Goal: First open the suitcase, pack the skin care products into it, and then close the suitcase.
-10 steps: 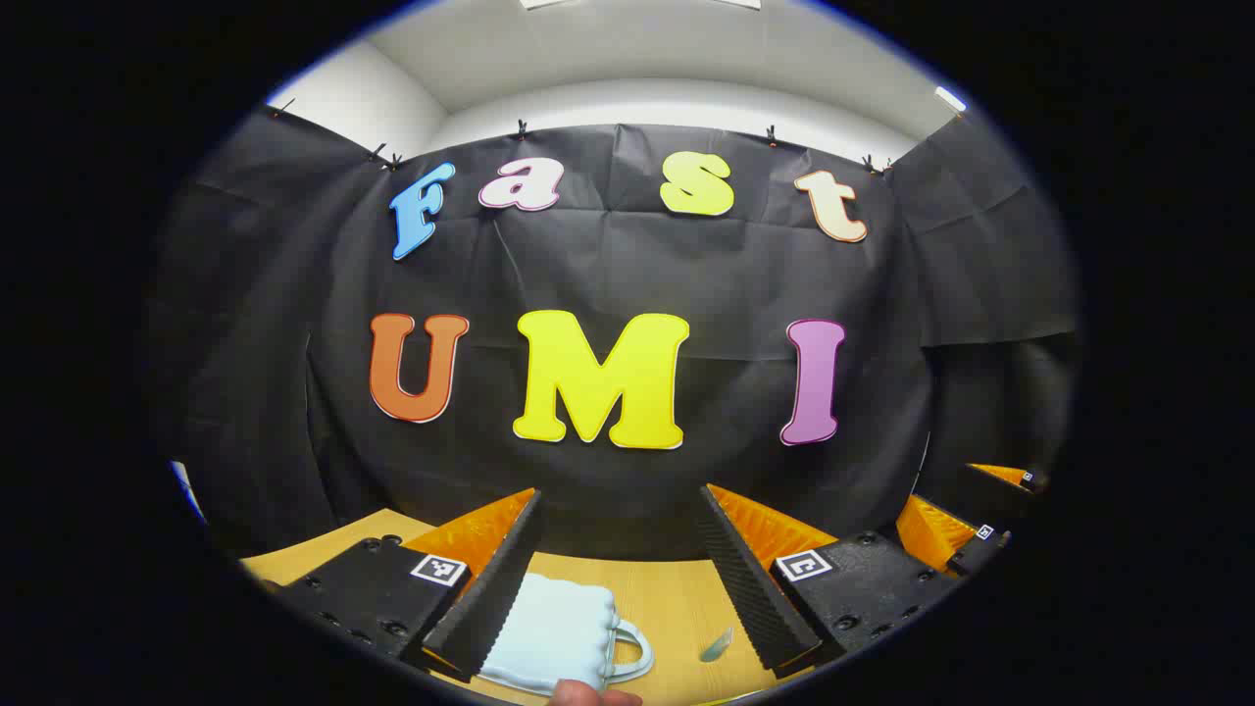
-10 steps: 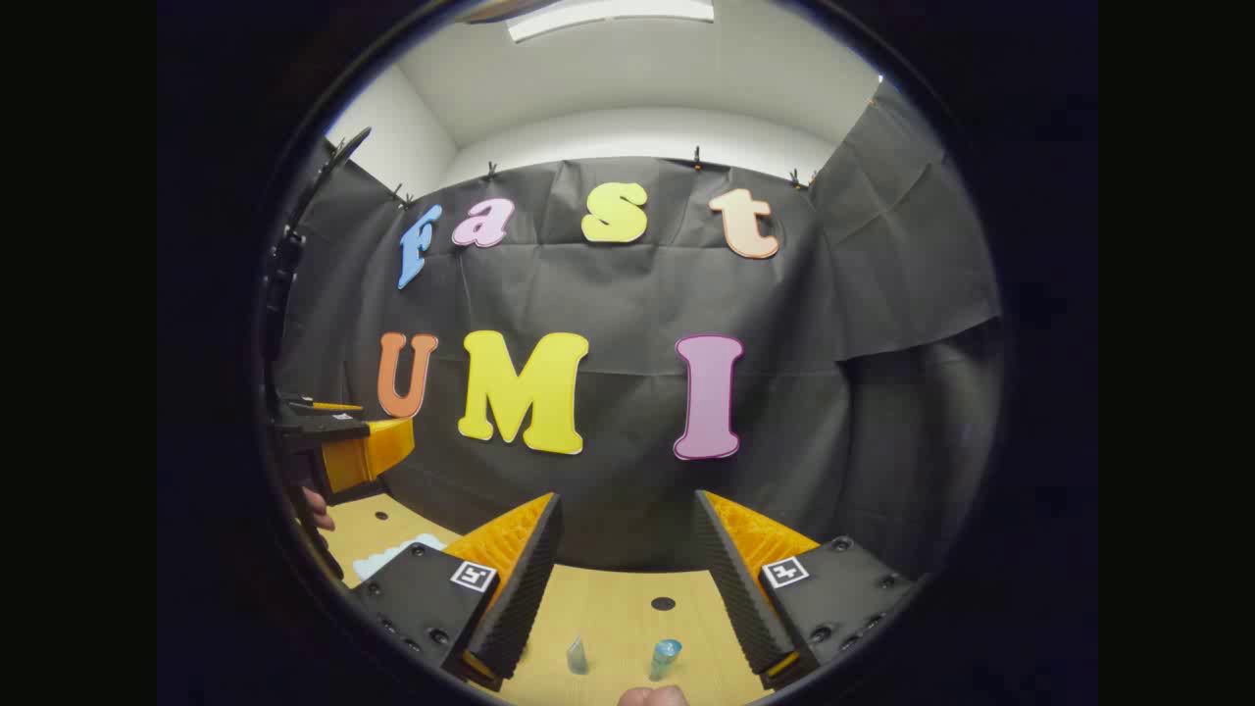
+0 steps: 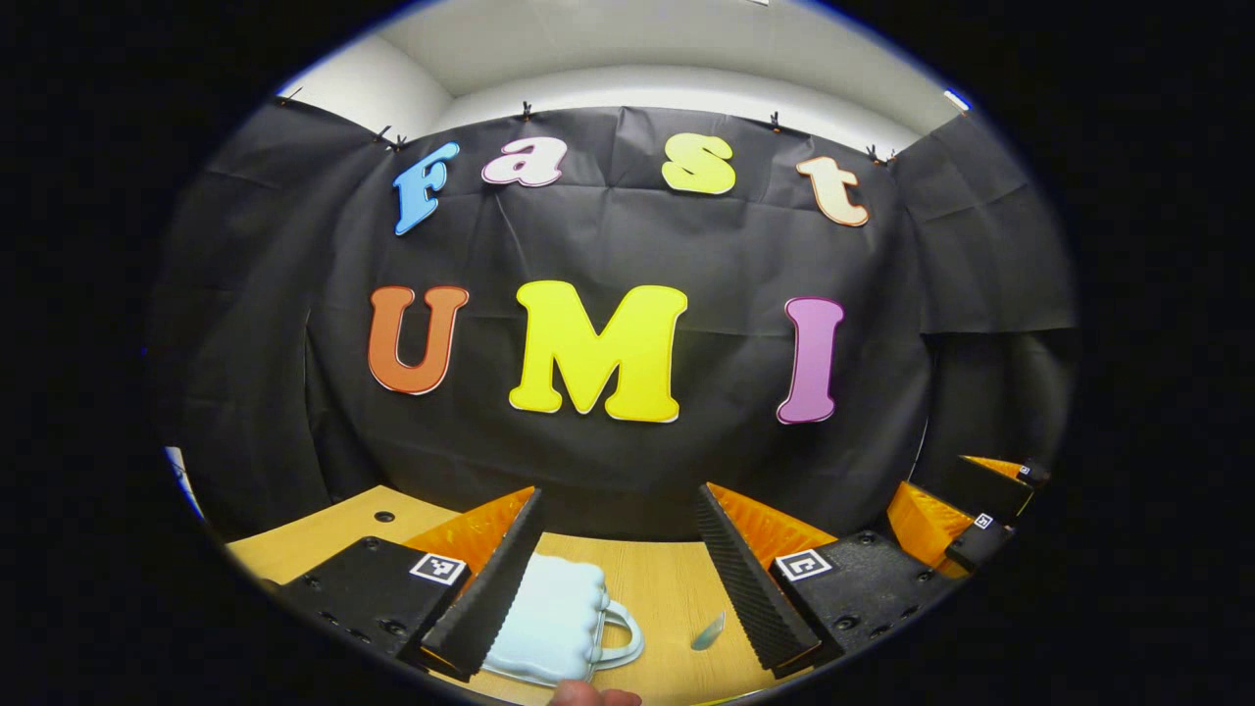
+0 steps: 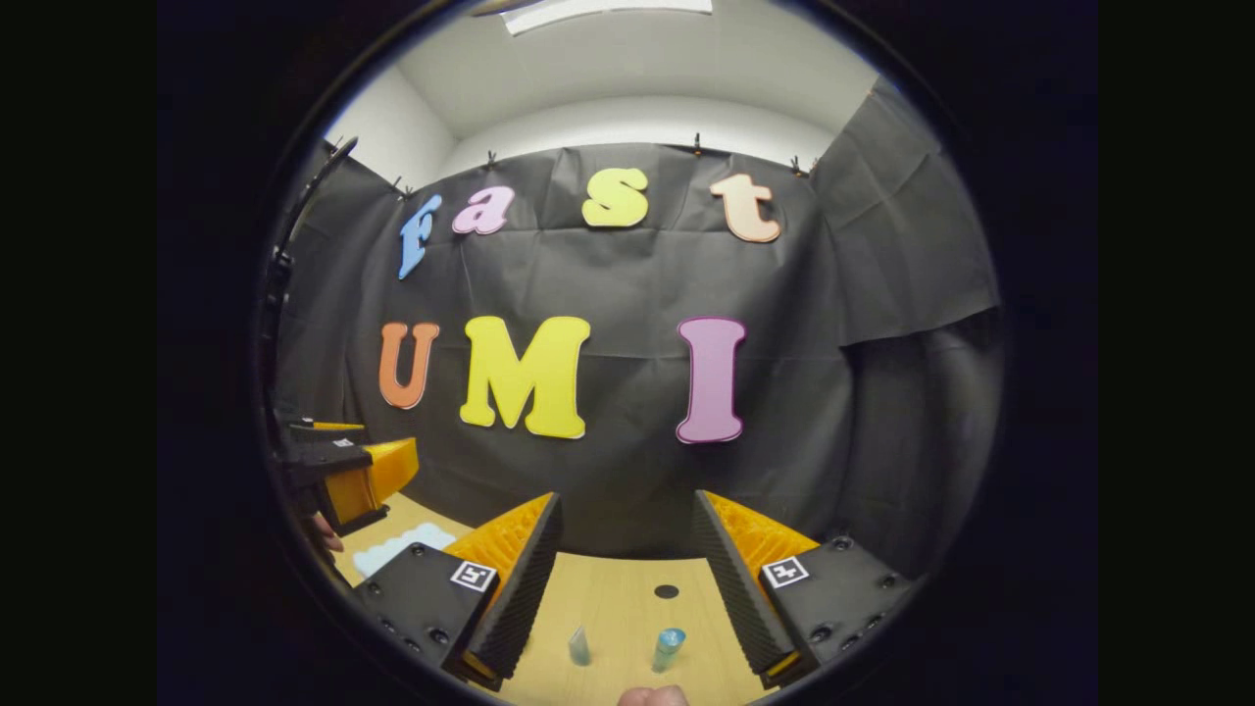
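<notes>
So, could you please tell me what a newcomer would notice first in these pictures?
Most likely the pale blue suitcase, lying closed on the wooden table between the open fingers of the left gripper. Next, two small skin care bottles, one clear and one with a blue cap, standing upright on the table between the open fingers of the right gripper. A black cloth wall hangs behind the table.

one suitcase, two skincare bottles
</notes>
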Available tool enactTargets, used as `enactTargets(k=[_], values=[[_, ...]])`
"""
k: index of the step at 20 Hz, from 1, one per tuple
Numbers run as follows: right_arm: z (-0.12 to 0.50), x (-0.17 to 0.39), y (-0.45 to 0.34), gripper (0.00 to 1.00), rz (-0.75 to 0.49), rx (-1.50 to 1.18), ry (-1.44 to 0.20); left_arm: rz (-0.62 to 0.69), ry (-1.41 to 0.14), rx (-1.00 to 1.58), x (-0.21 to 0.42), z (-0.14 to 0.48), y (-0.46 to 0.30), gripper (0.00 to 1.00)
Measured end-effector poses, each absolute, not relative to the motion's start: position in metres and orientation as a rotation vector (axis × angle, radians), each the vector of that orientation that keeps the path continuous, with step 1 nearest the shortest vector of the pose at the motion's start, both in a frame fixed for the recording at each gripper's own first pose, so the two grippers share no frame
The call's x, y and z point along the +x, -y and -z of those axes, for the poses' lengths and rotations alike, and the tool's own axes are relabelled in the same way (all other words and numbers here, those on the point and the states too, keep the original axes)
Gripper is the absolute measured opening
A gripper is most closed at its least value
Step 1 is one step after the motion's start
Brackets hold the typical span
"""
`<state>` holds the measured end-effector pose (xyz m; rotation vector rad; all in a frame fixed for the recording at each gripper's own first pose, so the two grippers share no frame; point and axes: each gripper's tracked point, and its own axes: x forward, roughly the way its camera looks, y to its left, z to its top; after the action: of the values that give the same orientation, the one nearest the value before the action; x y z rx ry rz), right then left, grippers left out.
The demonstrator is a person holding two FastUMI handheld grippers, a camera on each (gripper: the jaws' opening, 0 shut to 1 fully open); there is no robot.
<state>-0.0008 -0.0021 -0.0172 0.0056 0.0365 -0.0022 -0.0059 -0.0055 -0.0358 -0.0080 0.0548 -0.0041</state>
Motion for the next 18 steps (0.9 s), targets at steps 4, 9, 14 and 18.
enactTargets(k=[4, 9, 14, 18], values=[[0.023, -0.001, 0.002, 0.79, 0.0, 0.007, -0.046, 0.023, -0.067, -0.006, -0.009, 0.046, 0.009, 0.98], [0.035, -0.006, 0.003, 0.79, -0.005, 0.007, -0.07, 0.07, -0.066, -0.011, -0.014, 0.055, 0.021, 0.98], [0.043, -0.013, 0.02, 0.79, 0.008, -0.002, -0.082, 0.191, -0.135, 0.065, -0.017, 0.09, 0.043, 0.98], [0.059, -0.02, 0.04, 0.8, 0.029, 0.004, -0.127, 0.258, -0.253, 0.233, -0.021, 0.139, 0.054, 0.99]])
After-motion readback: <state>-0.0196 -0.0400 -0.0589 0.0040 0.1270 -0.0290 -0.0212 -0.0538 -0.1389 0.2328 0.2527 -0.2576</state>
